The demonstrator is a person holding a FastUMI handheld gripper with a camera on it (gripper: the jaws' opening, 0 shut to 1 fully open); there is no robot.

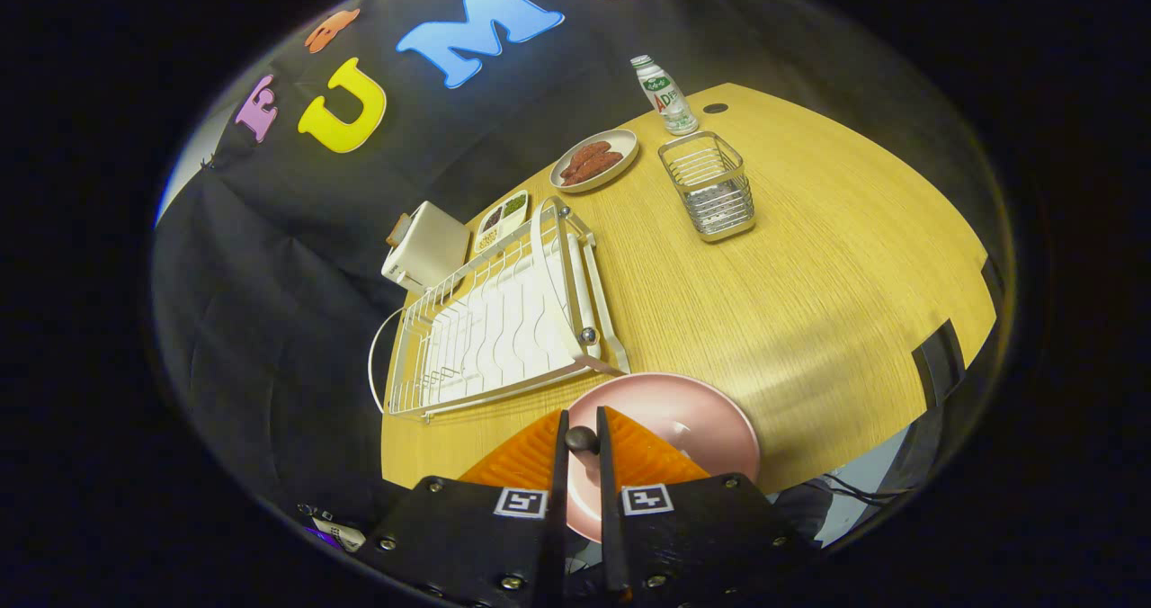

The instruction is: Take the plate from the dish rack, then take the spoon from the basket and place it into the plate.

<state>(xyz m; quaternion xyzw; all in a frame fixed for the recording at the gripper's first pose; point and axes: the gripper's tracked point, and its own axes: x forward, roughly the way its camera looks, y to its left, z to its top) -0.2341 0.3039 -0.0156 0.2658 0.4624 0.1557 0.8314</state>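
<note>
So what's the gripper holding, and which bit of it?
The gripper is shut on the spoon, pinching its dark rounded handle end between both fingers, above the pink plate on the table.

- The gripper [580, 446] has two long, narrow fingers [559, 473] running forward side by side with a slim gap between them, tapering toward their tips.
- Each finger grows out of a broad, flat black block at the near end; the two blocks sit left and right of the gap like angled shoulders.
- A small square black-and-white marker [521, 502] is stuck on the left block, and a matching one [646, 498] on the right block, both just beside the fingers.
- Small round silver screws [388, 543] dot the blocks: near their far corners, and lower down close to the gap.
- The block surfaces look matte, with slightly rough edges.
</note>
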